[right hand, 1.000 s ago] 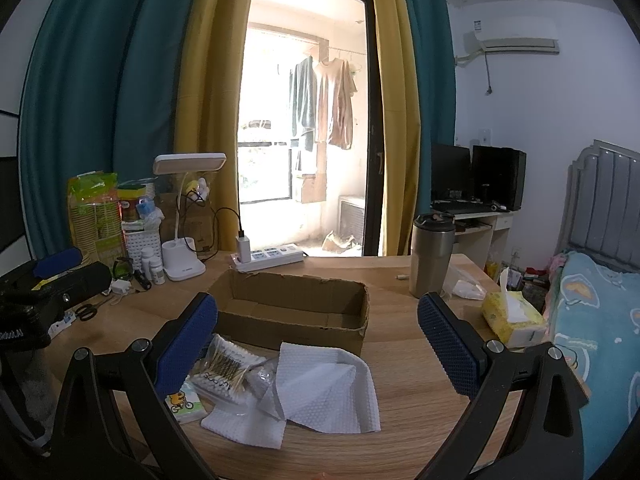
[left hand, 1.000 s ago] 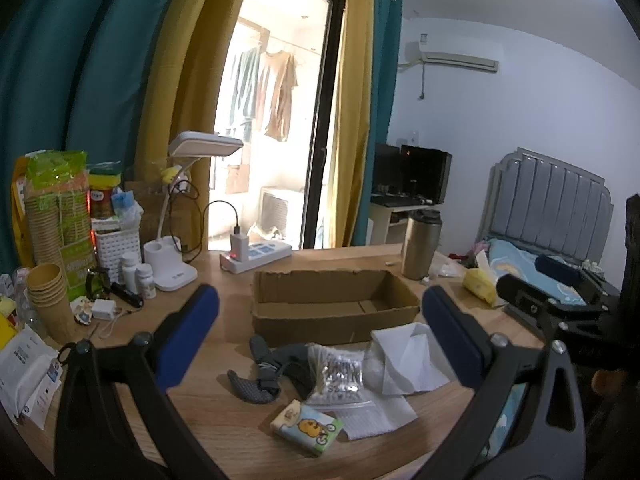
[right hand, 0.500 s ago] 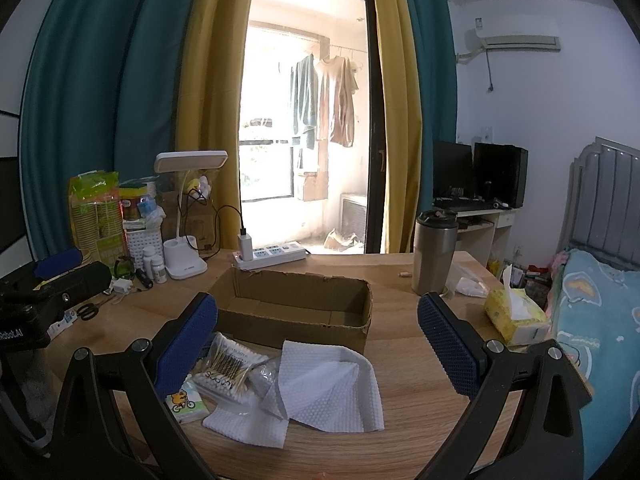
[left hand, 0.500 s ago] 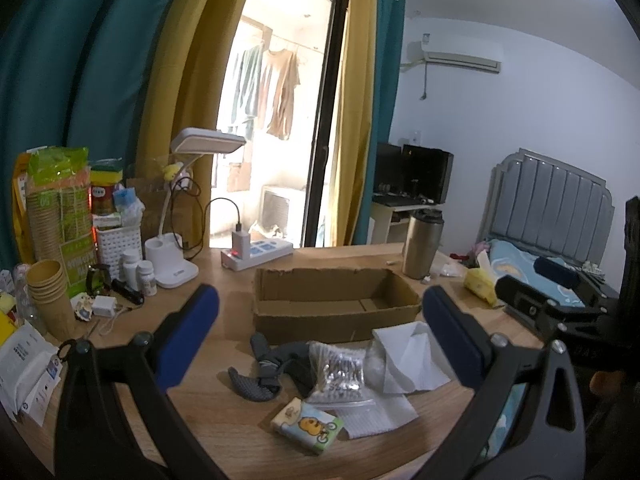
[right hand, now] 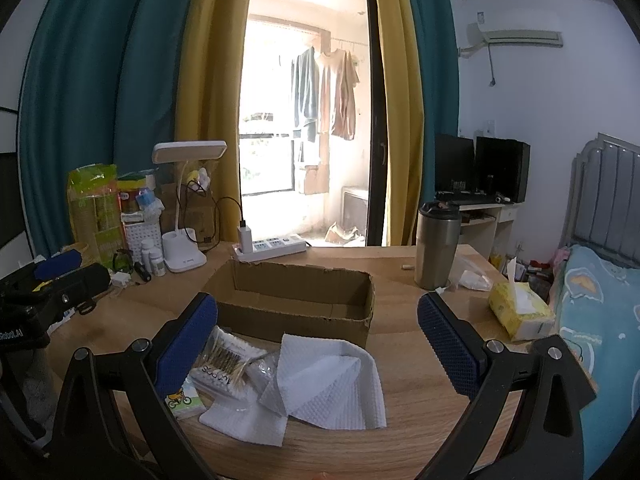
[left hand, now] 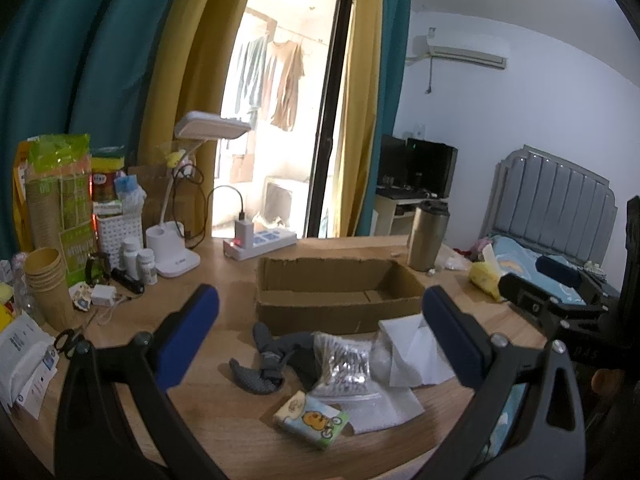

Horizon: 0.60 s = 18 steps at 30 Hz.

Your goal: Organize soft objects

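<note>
Both grippers (left hand: pixel 320 332) (right hand: pixel 318 332) barely higher — wide apart, cardboard box (right hand: pixel 296 300) rim clear ahead.

Right gripper (right hand: pixel 318 336): jaws wide apart, nothing held, above the bench (right hand: pixel 420 384). Below it: white cloth (right hand: pixel 328 384), cotton swab bag (right hand: pixel 226 364), small tissue pack (right hand: pixel 184 402). Empty cardboard box (right hand: pixel 296 304) just behind.

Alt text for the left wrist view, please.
The open left gripper hovers over a wooden table above a pile of soft items: grey socks, a bag of cotton swabs, white cloths and a cartoon tissue pack. An empty cardboard box sits just behind them.
</note>
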Available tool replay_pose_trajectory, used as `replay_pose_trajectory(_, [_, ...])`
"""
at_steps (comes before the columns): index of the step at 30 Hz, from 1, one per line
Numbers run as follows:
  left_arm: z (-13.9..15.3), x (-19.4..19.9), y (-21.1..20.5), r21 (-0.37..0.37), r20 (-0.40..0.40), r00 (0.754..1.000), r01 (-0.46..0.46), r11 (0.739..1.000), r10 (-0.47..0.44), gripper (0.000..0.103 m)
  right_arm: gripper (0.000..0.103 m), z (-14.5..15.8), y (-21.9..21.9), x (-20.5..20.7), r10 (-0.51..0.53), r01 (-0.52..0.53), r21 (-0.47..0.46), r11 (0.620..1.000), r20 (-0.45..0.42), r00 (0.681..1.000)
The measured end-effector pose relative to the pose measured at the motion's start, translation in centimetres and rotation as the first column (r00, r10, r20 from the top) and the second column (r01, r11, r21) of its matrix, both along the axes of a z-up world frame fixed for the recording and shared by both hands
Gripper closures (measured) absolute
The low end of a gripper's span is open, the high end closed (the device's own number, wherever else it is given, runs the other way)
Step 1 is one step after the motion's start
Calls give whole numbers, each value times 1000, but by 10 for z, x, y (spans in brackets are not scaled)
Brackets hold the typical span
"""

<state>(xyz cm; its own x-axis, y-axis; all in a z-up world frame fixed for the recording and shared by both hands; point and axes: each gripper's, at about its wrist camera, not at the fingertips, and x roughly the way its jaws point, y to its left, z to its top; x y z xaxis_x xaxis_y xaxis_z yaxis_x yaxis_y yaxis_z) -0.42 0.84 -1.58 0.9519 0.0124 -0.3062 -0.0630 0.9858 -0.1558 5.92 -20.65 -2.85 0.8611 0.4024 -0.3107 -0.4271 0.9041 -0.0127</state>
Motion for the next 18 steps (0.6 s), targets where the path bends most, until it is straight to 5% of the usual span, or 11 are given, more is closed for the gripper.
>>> replay_pose_trajectory(18, [-78, 45, 0, 23, -238, 971, 10, 1000, -4, 0, 1, -56, -9, 53, -20, 21, 4, 1000, -179, 984])
